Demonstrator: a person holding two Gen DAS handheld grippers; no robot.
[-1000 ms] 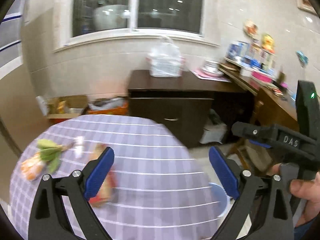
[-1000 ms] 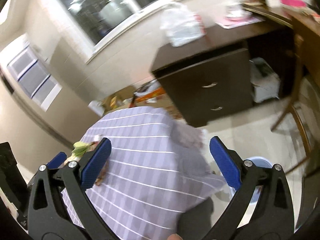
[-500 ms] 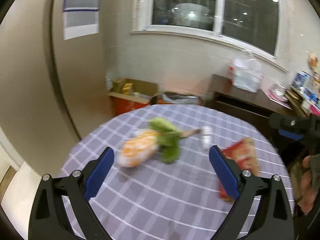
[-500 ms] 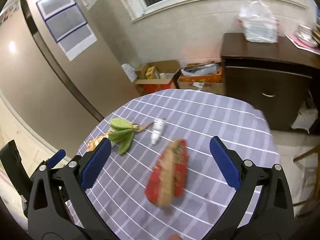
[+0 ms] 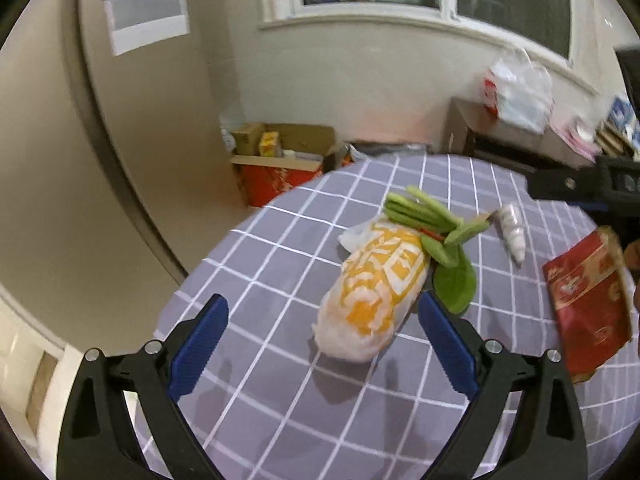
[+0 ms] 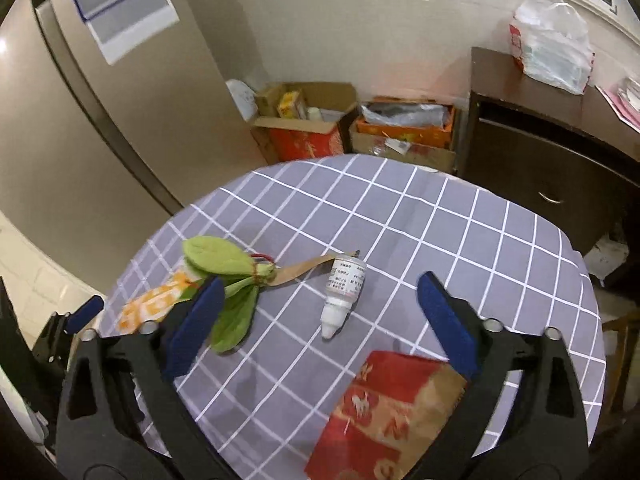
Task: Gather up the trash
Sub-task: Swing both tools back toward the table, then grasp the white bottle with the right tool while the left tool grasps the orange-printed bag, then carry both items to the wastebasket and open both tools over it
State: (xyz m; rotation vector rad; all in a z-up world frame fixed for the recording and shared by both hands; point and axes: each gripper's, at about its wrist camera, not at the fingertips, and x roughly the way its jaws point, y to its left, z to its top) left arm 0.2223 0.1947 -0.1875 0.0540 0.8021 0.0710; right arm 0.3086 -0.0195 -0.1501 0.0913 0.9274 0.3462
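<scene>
We hold our left gripper wide apart and empty above the near edge of the round checked table, the orange-and-white wrapper just beyond its pads. Our right gripper, also gaping and gripping nothing, has just been narrowing a little; the red snack packet lies under it at the near edge. Farther in lie the small white bottle and the tied green leaves. Beyond the far edge, an open cardboard box holds small packages. A second ago both cameras faced the dark cabinet; now they look down on the trash.
</scene>
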